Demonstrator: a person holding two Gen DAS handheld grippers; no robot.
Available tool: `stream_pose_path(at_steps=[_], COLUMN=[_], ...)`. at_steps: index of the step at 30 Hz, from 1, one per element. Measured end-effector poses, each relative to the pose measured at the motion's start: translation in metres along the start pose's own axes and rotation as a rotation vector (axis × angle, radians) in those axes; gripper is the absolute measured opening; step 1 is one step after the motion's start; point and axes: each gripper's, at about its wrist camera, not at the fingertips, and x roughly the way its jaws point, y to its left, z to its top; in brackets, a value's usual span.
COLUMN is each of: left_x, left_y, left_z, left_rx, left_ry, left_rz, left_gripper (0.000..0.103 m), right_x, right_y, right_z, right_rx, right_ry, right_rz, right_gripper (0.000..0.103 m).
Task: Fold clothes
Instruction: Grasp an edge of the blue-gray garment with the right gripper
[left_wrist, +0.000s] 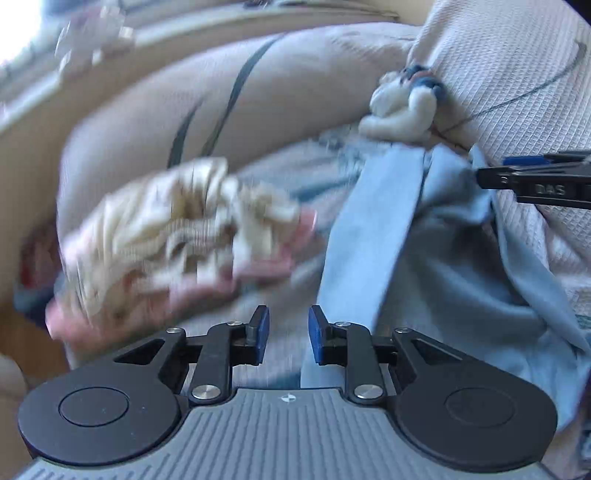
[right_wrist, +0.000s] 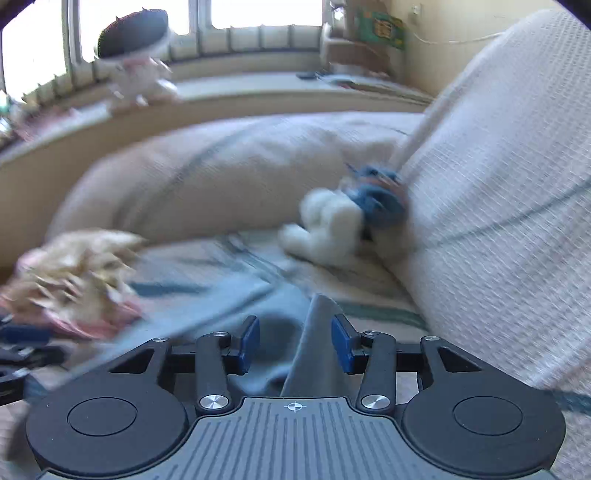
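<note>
Home living room: covered sofa (right_wrist: 498, 177), windowsill (right_wrist: 240, 99), plush toy (right_wrist: 332, 221).

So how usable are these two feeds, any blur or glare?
Left wrist view: the cream and pink garment is smeared by motion, the blue garment reads clearer, glare burns out the top-left corner. Right wrist view: blurred nearly throughout, windows blown out; both views bend at the edges.

Sunlit windows (right_wrist: 266, 13) (bright), cream sofa (right_wrist: 498, 166)
</note>
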Motion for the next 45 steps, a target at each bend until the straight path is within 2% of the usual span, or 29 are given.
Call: stream_pose_path(at_steps=[1,2,3,5,7,9,11,12,13,14,15,17,18,20,25,28,31,33,36,37,39,41,42,45], left_x=[-0.001,-0.002,-0.004,-0.008,-0.013,-0.017,-0.015,-0.013,-0.012,-0.012,-0.014,-0.018,-0.019,-0.02,-0.022,-0.023,-0.023,-0.031,-0.045,-0.05,-0.059,-0.068,-0.071,-0.074], left_y=[0.003,0.005,0.006,0.003,-0.002,-0.007,-0.014,-0.014,-0.014,-0.014,-0.013,-0.01,-0.008,-0.002,0.004,-0.005,-0.01,-0.013,-0.014,-0.014,-0.015,-0.016,-0.017,-0.025], left_z=[-0.007,-0.011,-0.012,-0.012,-0.012,-0.012,-0.016,-0.019,-0.023,-0.026,-0.028,-0.034,-0.036,-0.039,-0.047,-0.053,-0.059,-0.06,-0.06,-0.06,-0.061,-0.063,-0.064,-0.067], left_rx=[-0.015,-0.026,-0.032,-0.024,-0.012,0.011,0.056,0.065,0.073,0.085,0.098,0.125,0.135,0.143,0.173,0.237,0.267,0.269,0.25,0.242,0.218,0.181,0.161,0.123], left_ry=[0.004,0.005,0.005,-0.005,-0.019,-0.028,-0.02,-0.008,0.004,0.013,0.017,0.026,0.033,0.049,0.076,0.09,0.098,0.078,0.048,0.039,0.024,0.014,0.014,0.021], left_rz=[-0.013,-0.02,-0.024,-0.043,-0.064,-0.077,-0.073,-0.082,-0.091,-0.093,-0.089,-0.076,-0.065,-0.045,-0.011,0.024,0.021,-0.006,-0.059,-0.075,-0.115,-0.177,-0.212,-0.297], left_gripper=[0.043,0.046,0.047,0.049,0.056,0.056,0.04,0.033,0.021,0.018,0.017,0.015,0.015,0.015,0.015,0.015,0.015,0.019,0.035,0.037,0.038,0.049,0.051,0.056], right_x=[0.0,-0.001,-0.003,-0.008,-0.011,-0.006,0.0,0.002,0.006,0.007,0.009,0.003,-0.005,-0.024,-0.093,-0.13,-0.16,-0.167,-0.166,-0.165,-0.167,-0.175,-0.179,-0.19], right_y=[-0.003,-0.006,-0.008,-0.012,-0.015,-0.011,-0.004,-0.003,-0.002,-0.002,-0.001,-0.003,-0.007,-0.018,-0.06,-0.082,-0.101,-0.109,-0.112,-0.112,-0.106,-0.096,-0.09,-0.067], right_z=[-0.004,-0.007,-0.011,-0.016,-0.02,-0.023,-0.027,-0.031,-0.034,-0.037,-0.041,-0.05,-0.053,-0.058,-0.076,-0.096,-0.117,-0.132,-0.146,-0.149,-0.145,-0.135,-0.129,-0.112], right_rx=[-0.01,-0.019,-0.031,-0.028,0.004,0.002,-0.024,-0.022,-0.018,-0.03,-0.046,-0.102,-0.117,-0.142,-0.193,-0.148,-0.096,-0.046,-0.02,-0.014,-0.03,-0.07,-0.09,-0.145], right_ry=[0.013,0.026,0.037,0.042,0.056,0.082,0.109,0.128,0.148,0.172,0.198,0.216,0.211,0.195,0.178,0.2,0.228,0.255,0.266,0.263,0.234,0.184,0.158,0.069], right_rz=[-0.002,-0.003,-0.006,0.0,0.03,0.05,0.049,0.06,0.079,0.08,0.077,0.024,-0.004,-0.072,-0.33,-0.443,-0.538,-0.555,-0.561,-0.56,-0.562,-0.562,-0.562,-0.475], right_gripper=[0.057,0.069,0.072,0.072,0.072,0.072,0.07,0.063,0.051,0.023,0.01,0.002,0.001,0.001,0.001,0.001,0.001,0.001,0.001,0.002,0.017,0.027,0.032,0.037])
